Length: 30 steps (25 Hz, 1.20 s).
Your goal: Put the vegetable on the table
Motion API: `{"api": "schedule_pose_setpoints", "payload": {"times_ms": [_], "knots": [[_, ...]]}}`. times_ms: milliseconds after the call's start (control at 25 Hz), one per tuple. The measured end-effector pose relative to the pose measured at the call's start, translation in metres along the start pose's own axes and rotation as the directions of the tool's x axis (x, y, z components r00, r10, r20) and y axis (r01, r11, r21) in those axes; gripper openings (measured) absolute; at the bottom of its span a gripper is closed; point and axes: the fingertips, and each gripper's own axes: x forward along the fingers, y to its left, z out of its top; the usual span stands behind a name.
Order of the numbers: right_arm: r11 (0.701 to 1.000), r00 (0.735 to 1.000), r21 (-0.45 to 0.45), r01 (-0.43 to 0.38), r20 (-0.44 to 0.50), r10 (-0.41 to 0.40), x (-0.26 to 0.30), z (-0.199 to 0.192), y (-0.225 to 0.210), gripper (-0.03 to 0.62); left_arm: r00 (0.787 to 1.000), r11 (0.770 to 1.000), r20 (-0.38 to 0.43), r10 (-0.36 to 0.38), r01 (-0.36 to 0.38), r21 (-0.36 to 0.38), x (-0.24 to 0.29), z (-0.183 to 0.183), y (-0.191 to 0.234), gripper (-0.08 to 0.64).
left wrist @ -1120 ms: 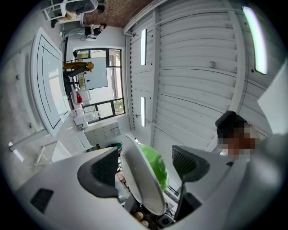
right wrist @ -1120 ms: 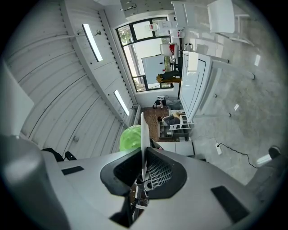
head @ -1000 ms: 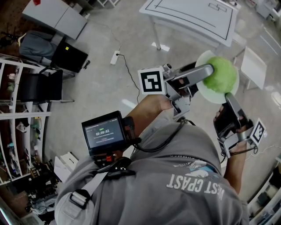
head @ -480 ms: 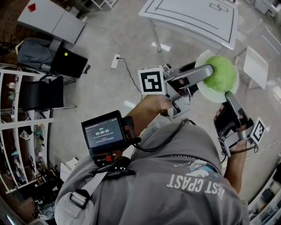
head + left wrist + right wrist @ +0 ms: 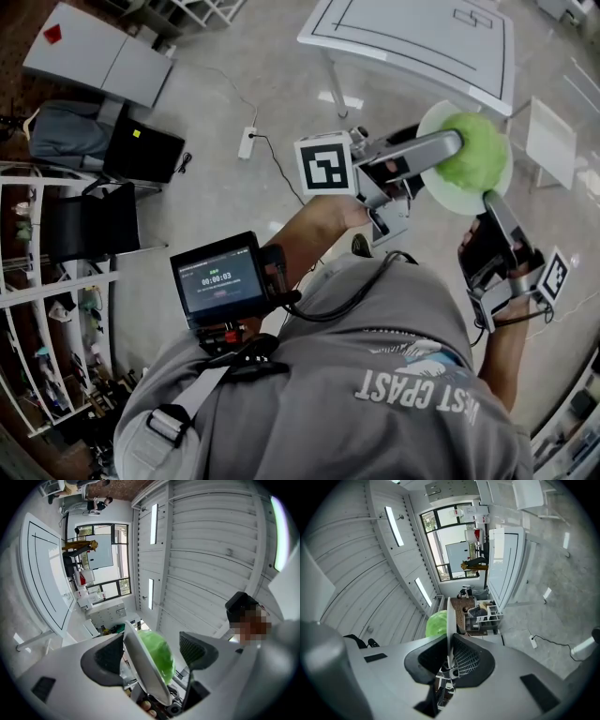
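A round green vegetable (image 5: 473, 155) lies on a white plate (image 5: 437, 193), held in the air above the floor, short of the white table (image 5: 412, 37). My right gripper (image 5: 487, 202) is shut on the plate's near rim (image 5: 449, 620), with the vegetable (image 5: 436, 623) just beyond it. My left gripper (image 5: 448, 150) straddles the plate's left side. In the left gripper view the plate (image 5: 140, 663) and the vegetable (image 5: 159, 653) sit between the wide jaws, with a narrow gap beside the right pad. The left gripper (image 5: 154, 651) looks open.
The table has black lines on top, and its leg (image 5: 333, 80) stands ahead. A white stool (image 5: 550, 141) is at the right. A power strip (image 5: 247, 142) and cable lie on the floor. A black chair (image 5: 89, 220), shelves (image 5: 56, 309) and a grey cabinet (image 5: 103, 56) are at the left.
The table has slid a little lower in the head view and the floor things at the left have shifted. The plate, the vegetable and both grippers keep the same hold.
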Motion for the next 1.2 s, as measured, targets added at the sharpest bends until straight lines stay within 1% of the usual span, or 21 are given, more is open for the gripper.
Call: {"api": "schedule_pose_setpoints", "payload": {"times_ms": [120, 200, 280, 400, 600, 800, 1200], "knots": [[1.000, 0.999, 0.000, 0.006, 0.054, -0.006, -0.014, -0.013, -0.014, 0.025, 0.999, 1.000, -0.048, -0.004, 0.002, -0.030, -0.011, -0.016, 0.006, 0.367], [1.000, 0.998, 0.006, 0.007, 0.067, -0.008, -0.025, -0.020, -0.028, 0.025, 0.998, 0.999, -0.058, -0.001, -0.001, -0.039, -0.019, -0.030, 0.014, 0.367], [1.000, 0.998, 0.010, 0.009, 0.068, -0.010, -0.027, -0.022, -0.031, 0.025, 0.998, 0.999, -0.055, 0.000, -0.003, -0.043, -0.022, -0.034, 0.016, 0.367], [1.000, 0.998, 0.005, 0.019, 0.056, -0.019, -0.021, -0.014, -0.020, 0.025, 0.999, 0.999, -0.045, -0.001, -0.001, -0.037, -0.013, -0.024, 0.011, 0.367], [0.999, 0.999, 0.009, 0.034, 0.019, -0.034, -0.021, -0.002, -0.021, 0.025, 1.000, 0.999, -0.009, 0.023, -0.023, -0.032, -0.006, -0.024, 0.019, 0.367], [0.999, 0.998, -0.005, 0.046, -0.032, -0.046, 0.001, 0.014, 0.003, 0.025, 0.999, 1.000, 0.045, 0.018, -0.018, -0.009, 0.010, 0.002, 0.006, 0.367], [0.997, 0.993, -0.017, 0.070, -0.097, -0.071, 0.011, 0.012, 0.005, 0.025, 0.995, 1.000, 0.102, 0.022, -0.024, 0.017, 0.002, 0.010, 0.001, 0.367]]}}
